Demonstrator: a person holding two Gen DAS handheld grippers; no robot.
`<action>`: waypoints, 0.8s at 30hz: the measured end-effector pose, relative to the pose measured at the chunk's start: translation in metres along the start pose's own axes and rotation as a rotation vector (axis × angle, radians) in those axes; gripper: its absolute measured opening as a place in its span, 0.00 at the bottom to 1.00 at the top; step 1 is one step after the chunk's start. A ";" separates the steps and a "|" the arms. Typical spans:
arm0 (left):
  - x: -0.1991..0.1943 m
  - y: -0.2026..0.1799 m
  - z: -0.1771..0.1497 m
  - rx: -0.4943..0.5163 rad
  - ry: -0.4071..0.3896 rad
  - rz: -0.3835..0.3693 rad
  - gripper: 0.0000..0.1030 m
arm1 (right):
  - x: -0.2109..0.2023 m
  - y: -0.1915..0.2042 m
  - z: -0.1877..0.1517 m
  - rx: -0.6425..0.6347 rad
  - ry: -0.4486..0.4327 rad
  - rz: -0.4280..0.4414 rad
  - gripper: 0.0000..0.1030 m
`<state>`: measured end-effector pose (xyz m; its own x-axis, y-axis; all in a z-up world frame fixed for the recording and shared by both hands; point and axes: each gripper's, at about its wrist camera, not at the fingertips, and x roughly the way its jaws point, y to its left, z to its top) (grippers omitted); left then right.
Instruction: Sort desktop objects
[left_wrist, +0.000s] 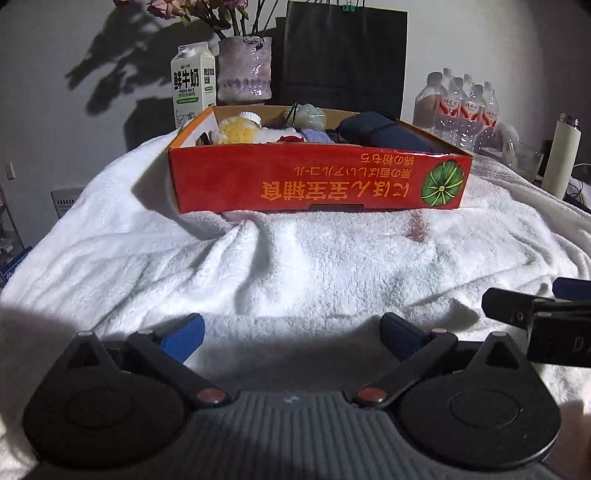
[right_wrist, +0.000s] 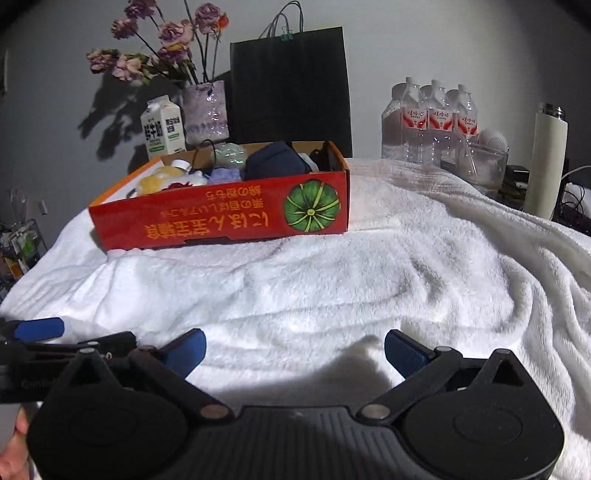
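Observation:
A red cardboard box (left_wrist: 317, 181) with a green pumpkin print stands on the white fluffy blanket (left_wrist: 295, 266), far ahead of both grippers; it also shows in the right wrist view (right_wrist: 221, 218). Inside lie a dark blue pouch (left_wrist: 384, 134), a yellow fluffy item (left_wrist: 236, 131), a white-capped bottle (left_wrist: 251, 117) and other small things. My left gripper (left_wrist: 291, 336) is open and empty, low over the blanket. My right gripper (right_wrist: 293, 349) is open and empty, right beside the left one.
Behind the box stand a milk carton (left_wrist: 192, 85), a vase of flowers (left_wrist: 245, 70) and a black paper bag (left_wrist: 343, 55). A pack of water bottles (right_wrist: 430, 122), a glass container (right_wrist: 484, 166) and a white thermos (right_wrist: 546, 162) stand at the right.

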<state>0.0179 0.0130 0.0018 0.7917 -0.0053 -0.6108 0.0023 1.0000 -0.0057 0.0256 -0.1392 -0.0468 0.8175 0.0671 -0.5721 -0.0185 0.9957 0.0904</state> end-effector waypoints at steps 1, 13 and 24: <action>0.002 0.000 0.002 -0.005 0.000 0.000 1.00 | 0.002 -0.001 0.002 -0.008 -0.006 -0.007 1.00; 0.012 -0.002 0.004 -0.002 0.004 -0.006 1.00 | 0.016 0.006 -0.003 -0.099 0.030 -0.049 1.00; 0.008 0.000 0.001 0.001 0.013 -0.019 1.00 | 0.017 -0.001 -0.004 -0.065 0.044 -0.026 1.00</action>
<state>0.0243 0.0132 -0.0024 0.7833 -0.0248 -0.6211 0.0181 0.9997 -0.0170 0.0370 -0.1386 -0.0594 0.7922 0.0427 -0.6088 -0.0362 0.9991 0.0230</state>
